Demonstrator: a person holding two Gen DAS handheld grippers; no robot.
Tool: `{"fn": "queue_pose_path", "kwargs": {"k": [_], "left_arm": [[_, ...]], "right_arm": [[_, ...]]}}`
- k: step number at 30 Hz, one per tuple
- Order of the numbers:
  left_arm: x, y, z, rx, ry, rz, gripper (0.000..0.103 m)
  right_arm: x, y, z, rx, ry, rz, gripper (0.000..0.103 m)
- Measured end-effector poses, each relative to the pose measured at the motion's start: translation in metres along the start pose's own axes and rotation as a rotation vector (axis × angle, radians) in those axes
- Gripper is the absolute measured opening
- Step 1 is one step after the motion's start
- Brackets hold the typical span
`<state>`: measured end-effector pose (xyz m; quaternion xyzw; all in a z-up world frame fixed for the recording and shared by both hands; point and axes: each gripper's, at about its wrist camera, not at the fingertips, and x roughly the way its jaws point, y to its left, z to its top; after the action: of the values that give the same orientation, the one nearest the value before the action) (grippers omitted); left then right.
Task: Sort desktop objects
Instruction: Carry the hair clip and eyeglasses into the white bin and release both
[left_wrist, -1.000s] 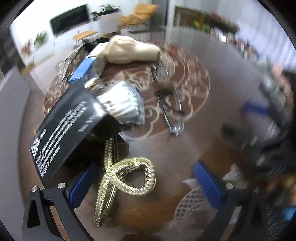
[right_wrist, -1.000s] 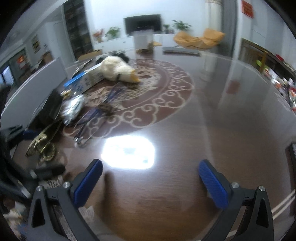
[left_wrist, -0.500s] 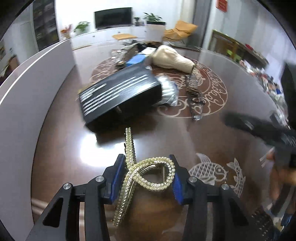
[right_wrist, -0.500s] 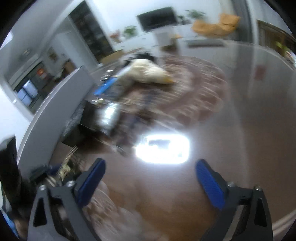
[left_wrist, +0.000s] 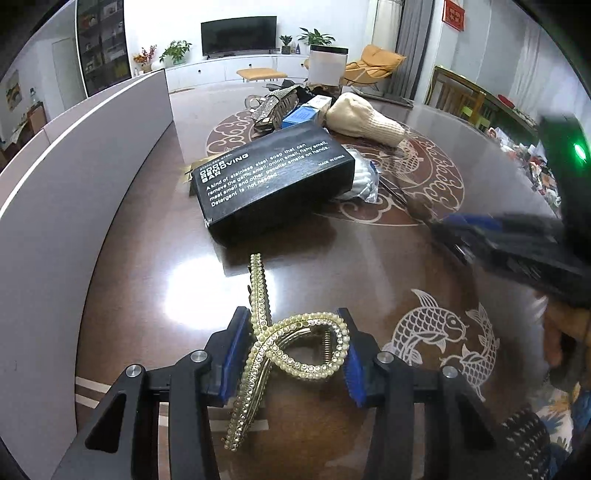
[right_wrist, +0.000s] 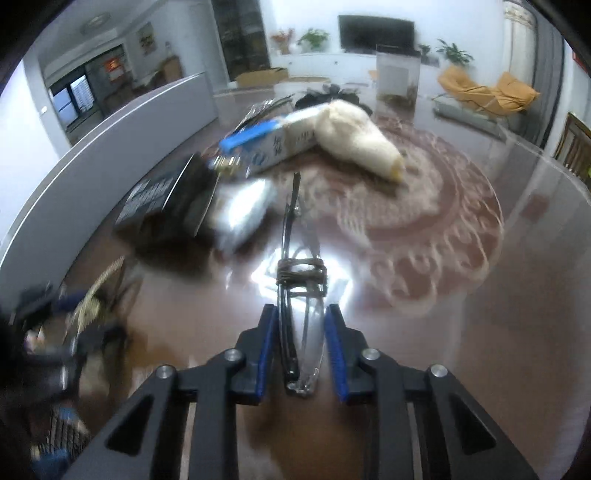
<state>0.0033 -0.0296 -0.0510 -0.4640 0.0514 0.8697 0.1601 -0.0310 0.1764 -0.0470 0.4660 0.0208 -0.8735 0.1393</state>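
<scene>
A gold clip (left_wrist: 291, 347) is being pinched across its loop by the left gripper (left_wrist: 291, 354) and folded glasses (right_wrist: 301, 332) clamped narrowly by the right gripper (right_wrist: 301, 347), both over the table (left_wrist: 351, 258), likely so each is being carried off separately for sorting.

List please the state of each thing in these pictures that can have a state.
Left gripper: shut on the gold pearl-studded hair clip.
Right gripper: jaws just closed on the folded thin-framed glasses, tied with brown cord.
Black printed cardboard box: closed, lying tilted on the pile.
Cream knitted hat: lying on its side.
</scene>
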Motion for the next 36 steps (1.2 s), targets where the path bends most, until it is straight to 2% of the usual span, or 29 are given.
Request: {"fn": "queue_pose_path", "kwargs": {"k": [1, 3, 4, 6, 7, 9, 10, 13, 19, 22, 27, 31, 33, 36], "left_arm": [[0.0, 0.001, 0.0, 0.0, 0.003, -0.007, 0.046], [-0.001, 0.003, 0.001, -0.009, 0.007, -0.024, 0.046], [0.001, 0.003, 0.004, -0.012, 0.01, -0.029, 0.046], [0.003, 0.004, 0.007, -0.006, 0.022, -0.022, 0.046], [0.003, 0.004, 0.008, -0.002, 0.029, -0.016, 0.046], [0.005, 0.002, 0.01, 0.017, 0.046, -0.006, 0.046], [0.006, 0.0, 0.011, 0.031, 0.051, -0.002, 0.046], [0.002, 0.004, 0.011, 0.025, 0.055, -0.034, 0.046], [-0.036, 0.018, 0.023, -0.014, -0.004, -0.085, 0.046], [-0.058, 0.023, 0.033, -0.023, -0.04, -0.096, 0.046], [-0.095, 0.049, 0.055, -0.063, -0.097, -0.12, 0.046], [-0.122, 0.092, 0.069, -0.133, -0.138, -0.125, 0.046], [-0.138, 0.123, 0.075, -0.17, -0.162, -0.102, 0.046], [-0.156, 0.172, 0.077, -0.219, -0.186, -0.019, 0.046]], "right_arm": [[-0.002, -0.001, -0.003, 0.001, 0.011, 0.007, 0.028], [-0.002, -0.003, -0.003, 0.001, 0.041, 0.011, 0.036], [-0.001, -0.002, 0.0, -0.009, 0.059, -0.005, 0.048], [0.003, 0.001, 0.007, -0.038, 0.065, -0.007, 0.049], [0.007, 0.003, 0.008, -0.053, 0.075, 0.001, 0.048], [0.012, 0.012, 0.011, -0.112, 0.095, -0.026, 0.024], [0.011, 0.017, 0.012, -0.138, 0.11, -0.048, 0.025], [0.004, 0.017, 0.014, -0.124, 0.141, -0.019, 0.024], [-0.037, 0.002, 0.031, -0.002, 0.105, 0.078, 0.024], [-0.059, 0.009, 0.048, 0.016, 0.078, 0.136, 0.024], [-0.079, 0.047, 0.083, -0.025, 0.03, 0.206, 0.024], [-0.087, 0.093, 0.119, -0.066, -0.007, 0.278, 0.024], [-0.086, 0.123, 0.141, -0.087, -0.026, 0.331, 0.024], [-0.075, 0.176, 0.175, -0.119, -0.05, 0.409, 0.024]]}}
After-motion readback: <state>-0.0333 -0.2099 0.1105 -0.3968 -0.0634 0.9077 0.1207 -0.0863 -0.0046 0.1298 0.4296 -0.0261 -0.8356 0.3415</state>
